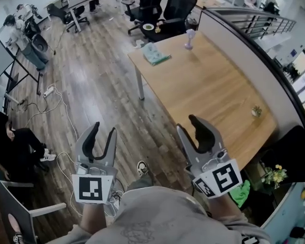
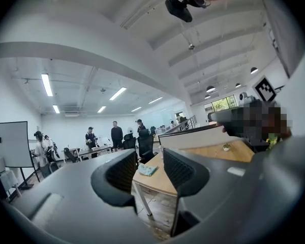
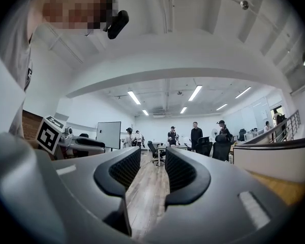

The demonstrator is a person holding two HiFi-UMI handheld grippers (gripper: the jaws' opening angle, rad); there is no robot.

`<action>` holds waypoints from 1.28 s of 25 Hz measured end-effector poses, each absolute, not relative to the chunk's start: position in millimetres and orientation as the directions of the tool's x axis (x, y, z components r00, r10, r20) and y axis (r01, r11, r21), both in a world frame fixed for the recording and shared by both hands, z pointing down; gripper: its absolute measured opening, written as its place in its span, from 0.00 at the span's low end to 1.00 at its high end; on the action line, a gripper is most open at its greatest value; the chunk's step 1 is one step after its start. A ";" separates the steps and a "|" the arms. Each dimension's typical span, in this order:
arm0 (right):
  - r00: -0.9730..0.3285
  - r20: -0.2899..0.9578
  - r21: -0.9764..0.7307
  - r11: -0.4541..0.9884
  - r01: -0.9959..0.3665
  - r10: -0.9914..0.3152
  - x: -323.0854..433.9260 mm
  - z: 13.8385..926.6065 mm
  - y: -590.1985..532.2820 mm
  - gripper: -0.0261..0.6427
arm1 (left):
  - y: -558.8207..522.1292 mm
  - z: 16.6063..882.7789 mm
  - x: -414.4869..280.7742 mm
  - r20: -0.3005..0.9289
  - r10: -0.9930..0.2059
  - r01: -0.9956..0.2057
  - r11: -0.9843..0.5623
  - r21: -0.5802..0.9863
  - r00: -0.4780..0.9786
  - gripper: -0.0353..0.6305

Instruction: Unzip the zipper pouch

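Teal pouch [image 1: 155, 54], seemingly flat, lies on table [image 1: 213, 93]; both hand-held grippers [image 1: 103, 129] [image 1: 187, 123] gape empty.

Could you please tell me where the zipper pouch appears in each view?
Head view: zipper pouch at top centre, near the wooden table's far left corner.
Left gripper view: low centre, on the table's corner.
Right gripper view: not in it.
Shared landmark: the wooden table.
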State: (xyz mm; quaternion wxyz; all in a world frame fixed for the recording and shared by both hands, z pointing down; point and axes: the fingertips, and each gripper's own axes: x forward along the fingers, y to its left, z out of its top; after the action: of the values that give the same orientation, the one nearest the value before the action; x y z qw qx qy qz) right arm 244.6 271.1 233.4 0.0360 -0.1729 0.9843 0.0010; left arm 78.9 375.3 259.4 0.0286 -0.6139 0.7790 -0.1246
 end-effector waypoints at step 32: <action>-0.885 0.034 -0.047 0.884 -0.465 -0.464 14.2 277.3 65.4 0.24 | 160.7 291.4 -162.4 0.163 -0.979 -0.973 0.085 -0.215 -0.122 0.30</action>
State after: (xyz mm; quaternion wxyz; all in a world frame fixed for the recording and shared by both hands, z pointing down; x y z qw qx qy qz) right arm 14.2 65.4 277.3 -0.0107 -0.2391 0.9706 -0.0267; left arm -162.4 160.7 291.4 0.0112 -0.6624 0.7366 -0.1358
